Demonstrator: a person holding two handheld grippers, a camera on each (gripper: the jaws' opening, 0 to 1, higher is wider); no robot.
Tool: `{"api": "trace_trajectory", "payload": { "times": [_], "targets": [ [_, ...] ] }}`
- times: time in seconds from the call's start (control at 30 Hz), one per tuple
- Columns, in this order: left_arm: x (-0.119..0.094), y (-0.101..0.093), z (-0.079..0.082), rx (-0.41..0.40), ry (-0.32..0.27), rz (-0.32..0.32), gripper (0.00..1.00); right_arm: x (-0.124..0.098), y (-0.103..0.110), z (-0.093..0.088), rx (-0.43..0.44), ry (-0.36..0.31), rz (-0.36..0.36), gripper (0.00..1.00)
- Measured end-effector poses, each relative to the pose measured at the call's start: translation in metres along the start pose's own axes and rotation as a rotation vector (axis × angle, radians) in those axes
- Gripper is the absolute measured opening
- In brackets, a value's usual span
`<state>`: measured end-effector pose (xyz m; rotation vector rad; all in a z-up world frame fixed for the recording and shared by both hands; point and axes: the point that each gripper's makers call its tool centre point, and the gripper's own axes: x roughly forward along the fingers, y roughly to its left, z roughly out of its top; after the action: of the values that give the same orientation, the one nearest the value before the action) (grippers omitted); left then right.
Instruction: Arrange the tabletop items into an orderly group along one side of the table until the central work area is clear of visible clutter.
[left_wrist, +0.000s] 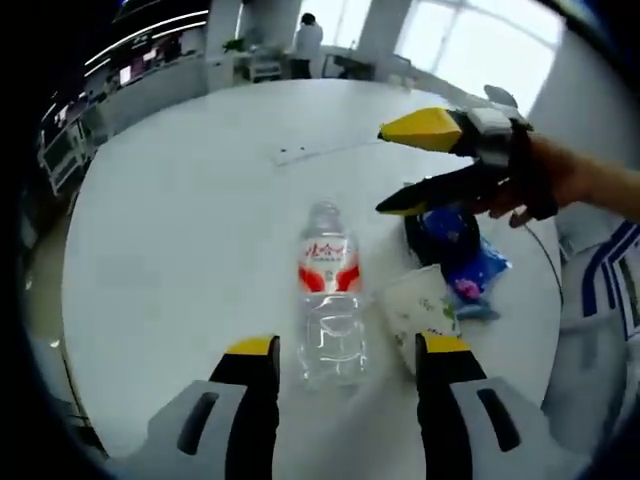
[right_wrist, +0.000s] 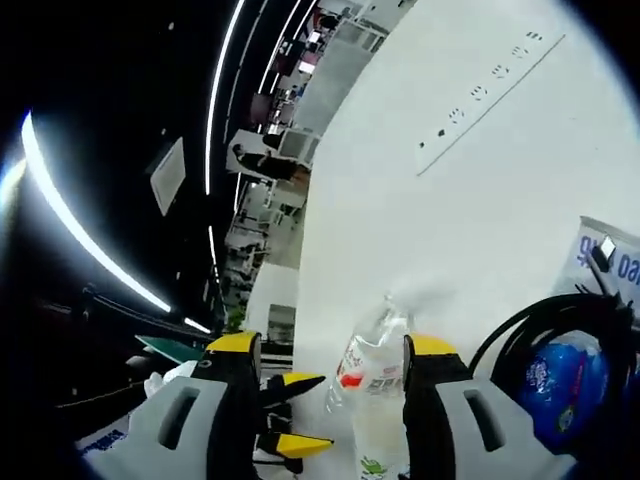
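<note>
A clear water bottle (left_wrist: 330, 300) with a red and white label stands upright on the white round table (left_wrist: 180, 230). Its base sits between the yellow-tipped jaws of my left gripper (left_wrist: 347, 350), which is open with a gap on each side. Right of the bottle a white paper cup (left_wrist: 420, 308) lies on its side. Beyond the cup are a blue packet (left_wrist: 468, 262) and a coiled black cable (left_wrist: 432, 228). My right gripper (left_wrist: 385, 170), held by a hand, hovers open above them. In the right gripper view, my right gripper (right_wrist: 332, 350) is open and empty, with the bottle (right_wrist: 372, 375) beyond it.
A socket strip (right_wrist: 490, 85) is set into the tabletop in the middle. A white card with blue print (right_wrist: 612, 258) lies by the cable (right_wrist: 540, 320) and blue packet (right_wrist: 555, 385). The table's left half is bare. A person (left_wrist: 305, 40) stands far behind the table.
</note>
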<state>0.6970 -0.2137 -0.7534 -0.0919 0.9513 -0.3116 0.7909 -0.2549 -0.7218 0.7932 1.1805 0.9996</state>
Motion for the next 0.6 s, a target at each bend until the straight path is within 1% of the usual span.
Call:
{"api": "trace_trajectory", "payload": {
  "times": [0.07, 0.13, 0.17, 0.2, 0.23, 0.3, 0.37, 0.43, 0.53, 0.57, 0.6],
  "targets": [
    [0.003, -0.001, -0.002, 0.012, 0.036, -0.003, 0.52, 0.000, -0.005, 0.001, 0.029, -0.014, -0.023, 0.54],
    [0.007, -0.001, -0.001, 0.020, 0.048, -0.004, 0.50, 0.002, -0.008, 0.003, 0.051, -0.008, -0.028, 0.53],
    [0.009, -0.001, -0.002, 0.026, 0.070, -0.004, 0.49, 0.004, -0.009, 0.004, 0.048, -0.009, -0.029, 0.53],
    [0.011, -0.001, -0.001, 0.027, 0.073, -0.005, 0.49, 0.005, -0.009, 0.003, 0.048, -0.008, -0.034, 0.53],
    [0.013, 0.000, -0.001, 0.026, 0.081, -0.007, 0.50, 0.006, -0.012, 0.001, 0.052, -0.001, -0.044, 0.53],
    [0.016, 0.000, -0.005, 0.009, 0.124, -0.011, 0.51, 0.010, -0.016, 0.007, 0.063, -0.009, -0.052, 0.53],
    [0.019, -0.001, -0.005, 0.029, 0.136, -0.015, 0.50, 0.014, -0.021, 0.012, 0.066, -0.004, -0.054, 0.53],
    [0.020, -0.001, -0.005, 0.026, 0.143, -0.019, 0.50, 0.016, -0.025, 0.013, 0.073, -0.003, -0.058, 0.52],
    [0.023, 0.001, -0.008, 0.029, 0.160, -0.015, 0.48, 0.021, -0.031, 0.017, 0.109, -0.005, -0.064, 0.51],
    [0.023, 0.001, -0.009, 0.028, 0.165, -0.013, 0.49, 0.022, -0.031, 0.017, 0.110, -0.002, -0.064, 0.50],
    [0.023, 0.000, -0.010, 0.028, 0.172, -0.019, 0.48, 0.023, -0.030, 0.012, 0.103, 0.007, -0.062, 0.50]
  ]
}}
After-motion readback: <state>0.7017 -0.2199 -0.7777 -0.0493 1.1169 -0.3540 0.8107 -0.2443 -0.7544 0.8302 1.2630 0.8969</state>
